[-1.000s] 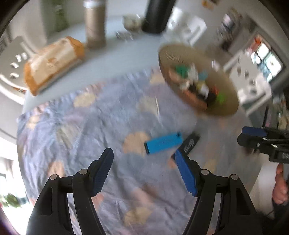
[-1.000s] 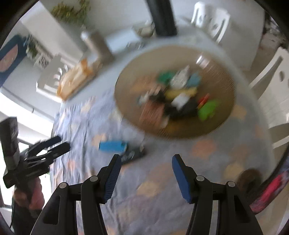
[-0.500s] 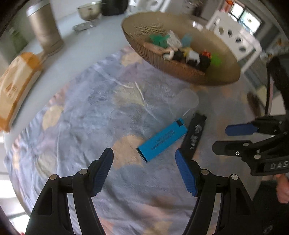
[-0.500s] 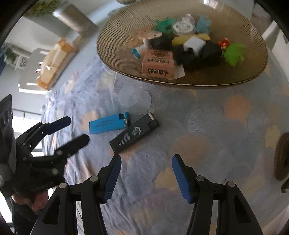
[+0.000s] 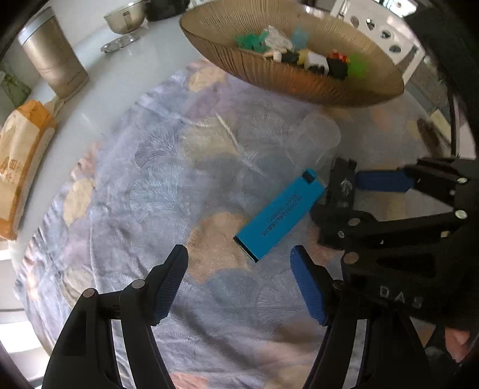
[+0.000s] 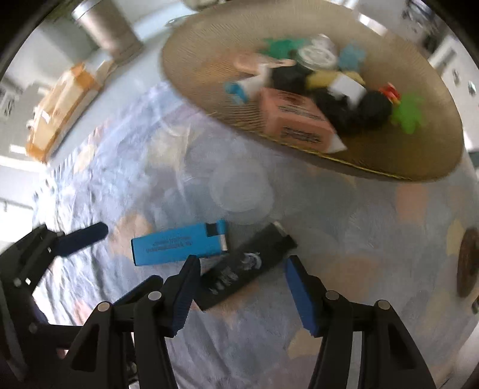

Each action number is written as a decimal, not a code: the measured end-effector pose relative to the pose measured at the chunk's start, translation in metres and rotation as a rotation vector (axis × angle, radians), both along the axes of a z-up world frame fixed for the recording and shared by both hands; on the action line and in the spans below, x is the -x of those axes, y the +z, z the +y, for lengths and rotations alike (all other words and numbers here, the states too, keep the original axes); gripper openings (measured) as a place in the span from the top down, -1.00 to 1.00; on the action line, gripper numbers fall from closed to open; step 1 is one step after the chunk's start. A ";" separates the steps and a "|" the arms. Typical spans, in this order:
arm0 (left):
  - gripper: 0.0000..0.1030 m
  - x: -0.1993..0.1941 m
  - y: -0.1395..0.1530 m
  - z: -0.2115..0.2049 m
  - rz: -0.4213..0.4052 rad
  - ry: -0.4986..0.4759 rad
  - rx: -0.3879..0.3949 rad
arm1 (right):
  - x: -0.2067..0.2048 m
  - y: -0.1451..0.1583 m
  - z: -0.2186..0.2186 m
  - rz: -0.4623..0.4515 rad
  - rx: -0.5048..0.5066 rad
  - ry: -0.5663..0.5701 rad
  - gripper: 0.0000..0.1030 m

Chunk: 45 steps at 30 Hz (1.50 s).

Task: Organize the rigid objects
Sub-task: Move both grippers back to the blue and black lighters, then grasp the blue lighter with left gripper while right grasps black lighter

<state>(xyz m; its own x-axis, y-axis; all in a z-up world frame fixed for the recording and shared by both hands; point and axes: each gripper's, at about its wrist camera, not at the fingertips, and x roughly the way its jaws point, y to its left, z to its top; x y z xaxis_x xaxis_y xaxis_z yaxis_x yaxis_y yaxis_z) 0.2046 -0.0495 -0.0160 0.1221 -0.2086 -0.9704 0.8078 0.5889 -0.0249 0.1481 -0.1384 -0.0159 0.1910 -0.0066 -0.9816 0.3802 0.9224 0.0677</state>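
A blue lighter [image 5: 281, 214] and a black lighter [image 6: 248, 266] lie side by side on the patterned cloth [image 5: 149, 185], below a wide brown bowl [image 5: 299, 80] holding several small toys and a pink box [image 6: 295, 119]. My left gripper [image 5: 239, 266] is open, just short of the blue lighter's near end. My right gripper [image 6: 241, 269] is open, its jaws on either side of the black lighter, low over it. In the left wrist view the right gripper [image 5: 359, 197] covers most of the black lighter [image 5: 341, 182]. The blue lighter also shows in the right wrist view [image 6: 179, 245].
A clear round lid [image 6: 239, 191] lies on the cloth between the lighters and the bowl. A metal canister [image 5: 52, 59], a bread bag [image 5: 21, 155] and a steel cup [image 5: 127, 18] stand on the white table behind. A dark round coaster [image 6: 467, 263] lies at the right.
Both grippers have come down and closer to the lighters. The right gripper now straddles the black lighter; the left has neared the blue one. Both stay open.
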 end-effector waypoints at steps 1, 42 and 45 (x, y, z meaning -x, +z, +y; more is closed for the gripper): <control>-0.34 0.003 -0.002 -0.002 -0.001 -0.014 -0.010 | 0.000 0.000 0.003 -0.002 0.020 0.015 -0.11; 0.56 0.091 0.003 0.061 0.037 0.494 0.163 | 0.121 0.010 -0.066 -0.063 0.007 0.320 0.54; 0.36 0.093 0.004 0.062 0.045 0.496 0.150 | 0.124 0.013 -0.069 -0.076 0.000 0.313 0.50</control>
<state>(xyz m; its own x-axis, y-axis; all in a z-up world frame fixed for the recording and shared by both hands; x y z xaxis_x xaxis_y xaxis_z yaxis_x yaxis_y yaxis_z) 0.1113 0.0130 -0.0117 0.2001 -0.2736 -0.9408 0.4286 0.8879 -0.1670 0.0240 -0.2077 -0.0030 0.2564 0.0643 -0.9644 0.0719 0.9938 0.0853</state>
